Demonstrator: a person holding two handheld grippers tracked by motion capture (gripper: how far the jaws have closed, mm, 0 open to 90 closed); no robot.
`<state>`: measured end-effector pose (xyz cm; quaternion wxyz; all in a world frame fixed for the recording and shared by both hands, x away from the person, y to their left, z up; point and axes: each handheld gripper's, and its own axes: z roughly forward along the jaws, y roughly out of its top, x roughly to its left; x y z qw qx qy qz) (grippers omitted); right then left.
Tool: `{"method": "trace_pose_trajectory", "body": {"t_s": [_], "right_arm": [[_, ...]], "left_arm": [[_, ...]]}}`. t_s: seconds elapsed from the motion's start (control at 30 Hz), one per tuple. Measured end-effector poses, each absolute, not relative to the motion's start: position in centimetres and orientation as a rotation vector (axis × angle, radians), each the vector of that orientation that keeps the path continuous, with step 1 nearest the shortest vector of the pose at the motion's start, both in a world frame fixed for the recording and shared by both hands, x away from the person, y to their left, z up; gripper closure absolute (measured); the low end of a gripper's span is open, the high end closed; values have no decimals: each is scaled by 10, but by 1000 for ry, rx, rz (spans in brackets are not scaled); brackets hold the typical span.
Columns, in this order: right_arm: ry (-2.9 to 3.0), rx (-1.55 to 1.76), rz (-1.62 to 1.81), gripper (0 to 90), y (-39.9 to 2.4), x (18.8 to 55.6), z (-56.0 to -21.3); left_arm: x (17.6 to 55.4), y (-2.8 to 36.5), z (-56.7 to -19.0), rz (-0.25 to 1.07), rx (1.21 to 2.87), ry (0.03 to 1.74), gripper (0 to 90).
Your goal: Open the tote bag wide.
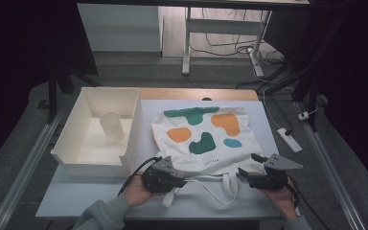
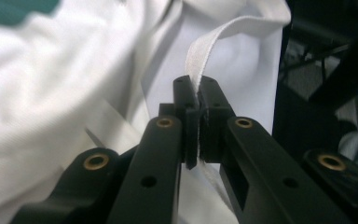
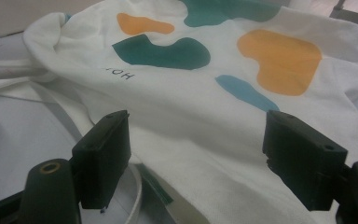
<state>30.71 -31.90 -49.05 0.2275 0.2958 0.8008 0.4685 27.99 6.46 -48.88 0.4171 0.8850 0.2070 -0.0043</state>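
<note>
A white tote bag [image 1: 206, 136] with green, orange and blue blotches lies flat on the pale table [image 1: 76, 196]. Its white handle straps [image 1: 230, 184] trail toward the near edge. At the bag's near left corner, my left gripper [image 1: 182, 182] is shut on one handle strap [image 2: 205, 51]. In the left gripper view the strap rises in a loop from between the pressed pads of that gripper [image 2: 198, 95]. My right gripper [image 1: 247, 164] is open at the bag's near right corner. In the right gripper view its jaws [image 3: 200, 144] stand wide apart over the bag's cloth [image 3: 205, 93], gripping nothing.
A white open box [image 1: 76, 153] stands on the table left of the bag, with a pale cylinder cup [image 1: 111, 127] upright inside. A power strip [image 1: 290, 140] lies on the floor at the right. Desk legs and cables stand beyond the far edge.
</note>
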Motion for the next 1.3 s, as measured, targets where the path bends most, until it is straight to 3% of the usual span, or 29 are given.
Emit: {"method": "trace_pose_trajectory", "body": {"t_s": [0.83,1.3], "right_arm": [[2171,824,1314,236,-323,306,-488],[2188,818,1301,239,-321,308,-492]], "left_arm": [[323,46,-455,165,2066,604,869],[353,53,-457,236,1991,718,868]]}}
